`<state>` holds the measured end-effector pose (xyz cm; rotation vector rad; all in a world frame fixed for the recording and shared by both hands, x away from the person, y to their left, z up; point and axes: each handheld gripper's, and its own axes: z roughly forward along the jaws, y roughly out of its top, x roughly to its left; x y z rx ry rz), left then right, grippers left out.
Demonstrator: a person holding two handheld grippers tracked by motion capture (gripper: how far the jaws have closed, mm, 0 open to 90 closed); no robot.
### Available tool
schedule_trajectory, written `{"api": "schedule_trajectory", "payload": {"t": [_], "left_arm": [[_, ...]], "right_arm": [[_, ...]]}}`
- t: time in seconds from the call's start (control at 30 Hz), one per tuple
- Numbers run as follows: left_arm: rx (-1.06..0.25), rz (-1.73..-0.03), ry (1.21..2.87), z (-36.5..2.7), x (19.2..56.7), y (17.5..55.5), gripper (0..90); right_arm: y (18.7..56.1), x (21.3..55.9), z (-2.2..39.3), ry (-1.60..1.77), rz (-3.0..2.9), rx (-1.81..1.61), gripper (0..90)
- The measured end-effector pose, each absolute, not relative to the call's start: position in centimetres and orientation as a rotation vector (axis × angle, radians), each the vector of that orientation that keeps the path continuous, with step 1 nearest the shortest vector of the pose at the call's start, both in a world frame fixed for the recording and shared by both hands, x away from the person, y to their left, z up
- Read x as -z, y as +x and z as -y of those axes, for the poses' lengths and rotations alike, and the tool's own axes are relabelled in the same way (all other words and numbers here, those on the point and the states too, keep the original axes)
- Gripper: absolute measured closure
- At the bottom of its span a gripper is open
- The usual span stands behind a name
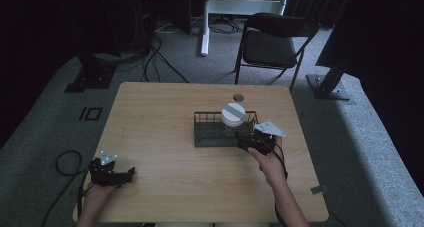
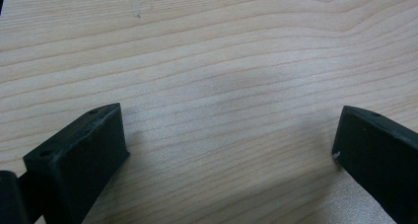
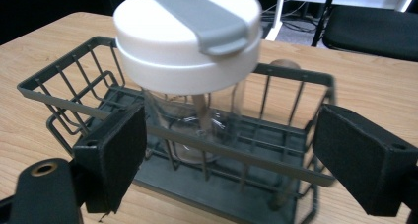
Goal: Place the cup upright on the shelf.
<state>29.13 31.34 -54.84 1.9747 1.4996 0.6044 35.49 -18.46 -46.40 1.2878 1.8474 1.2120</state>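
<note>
Two claws logged, view by view.

High view: wooden bench fills the middle of the frame. Left claw lies at lower left, near the bench's front edge, jaws parted and holding nothing. Right claw sits right of centre, against the near right end of a dark wire basket. A clear jar with a white lid and grey strap stands upright inside the basket, toward its right end. A folding chair stands beyond the bench, upper centre.

Left gripper view: both jaws at the lower corners, set wide apart over bare wood grain, nothing between them.

Right gripper view: jaws spread wide at lower left and lower right, gripping nothing; the basket's near rail runs between them, the jar upright just behind it, upper centre.
</note>
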Motion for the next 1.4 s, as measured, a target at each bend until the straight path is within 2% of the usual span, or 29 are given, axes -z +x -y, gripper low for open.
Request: {"api": "schedule_trajectory", "payload": {"t": [0.63, 1.4], "left_arm": [[-0.604, -1.5, 1.974, -31.3, 54.8, 29.1, 0.1], [-0.604, -1.499, 1.975, -31.3, 54.8, 29.1, 0.1]], "right_arm": [[33.7, 46.9, 21.3, 1.292, -1.838, -1.172, 12.9], [32.7, 51.0, 23.6, 1.346, -1.937, -1.109, 12.7]]}}
